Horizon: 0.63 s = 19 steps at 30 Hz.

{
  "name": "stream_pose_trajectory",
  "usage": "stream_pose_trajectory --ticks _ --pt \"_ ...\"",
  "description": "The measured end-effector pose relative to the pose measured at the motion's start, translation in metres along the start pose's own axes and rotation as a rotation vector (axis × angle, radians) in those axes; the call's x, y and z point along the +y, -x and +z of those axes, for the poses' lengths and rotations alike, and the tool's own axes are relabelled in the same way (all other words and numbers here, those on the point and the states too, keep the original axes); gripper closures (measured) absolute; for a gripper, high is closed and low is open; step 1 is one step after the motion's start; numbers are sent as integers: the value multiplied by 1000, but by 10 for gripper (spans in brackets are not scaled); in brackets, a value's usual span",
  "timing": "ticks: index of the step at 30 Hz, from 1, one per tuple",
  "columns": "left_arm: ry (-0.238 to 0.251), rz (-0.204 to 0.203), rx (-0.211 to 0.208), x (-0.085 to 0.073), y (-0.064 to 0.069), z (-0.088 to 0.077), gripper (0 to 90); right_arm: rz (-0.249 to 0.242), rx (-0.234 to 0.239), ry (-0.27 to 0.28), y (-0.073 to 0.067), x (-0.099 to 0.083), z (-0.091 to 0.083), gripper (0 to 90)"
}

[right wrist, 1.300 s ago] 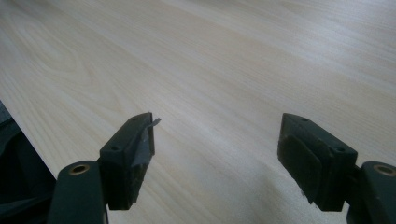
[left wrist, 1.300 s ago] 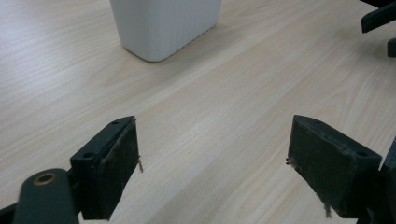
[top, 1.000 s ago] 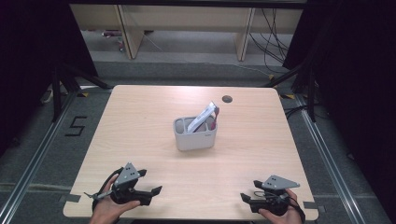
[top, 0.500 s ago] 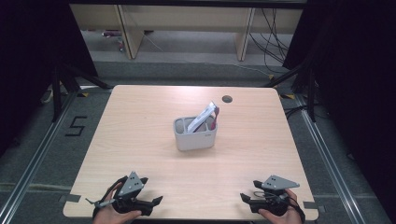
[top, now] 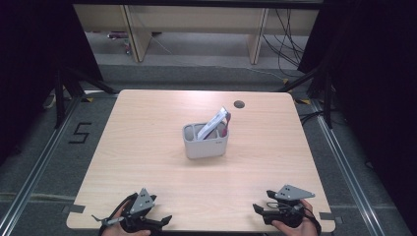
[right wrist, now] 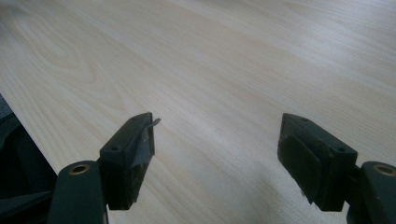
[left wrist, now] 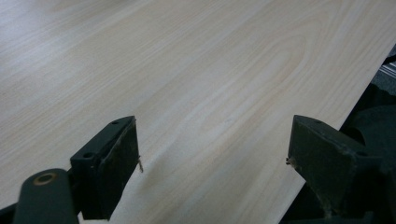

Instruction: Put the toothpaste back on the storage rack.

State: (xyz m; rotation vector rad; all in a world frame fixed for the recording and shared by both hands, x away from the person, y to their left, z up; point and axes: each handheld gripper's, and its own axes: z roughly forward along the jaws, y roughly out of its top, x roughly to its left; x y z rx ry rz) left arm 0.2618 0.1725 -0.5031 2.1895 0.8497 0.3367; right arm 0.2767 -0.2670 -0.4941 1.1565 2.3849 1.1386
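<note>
A grey bin (top: 206, 143) stands in the middle of the wooden table (top: 142, 147). A white packet (top: 214, 121) and a reddish item lean out of it toward the far right. My left gripper (top: 164, 221) is held low at the near left edge, jaws wide apart and pointing right along the edge. In the left gripper view it (left wrist: 212, 140) is open over bare wood with nothing between the jaws. My right gripper (top: 256, 209) sits at the near right corner, pointing left. In the right gripper view it (right wrist: 217, 128) is open and holds nothing.
A round cable hole (top: 239, 104) lies near the table's far edge, behind the bin. A "5" mark (top: 80, 132) is taped on the floor to the left. Shelf legs (top: 135, 39) and cables (top: 290, 29) stand beyond the table.
My left gripper has drawn back toward the near edge of the table and sunk a little. The right gripper and the bin have stayed where they were.
</note>
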Motion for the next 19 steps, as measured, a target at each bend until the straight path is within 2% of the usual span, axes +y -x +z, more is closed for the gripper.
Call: stream_pose_trajectory --ticks 2,4,5,8,11,13,19 --pt "8 -5 1 0 1 -1 160 -15 -10 5 1 0 0 282" --pt "10 -7 -2 -1 1 -1 160 -13 2 6 1 0 1 282" --pt "-4 1 7 -1 -1 -2 160 -2 0 0 0 0 0 282" --pt "3 -14 5 -1 0 -1 160 9 4 -6 -1 0 0 282" --pt "7 -14 -5 -1 0 0 160 -7 -3 0 -1 1 0 282" --pt "-13 2 8 -1 -2 -1 160 -7 -2 0 -1 0 0 282" --pt "-11 -10 8 -1 -2 -1 160 0 7 -1 -1 0 0 282"
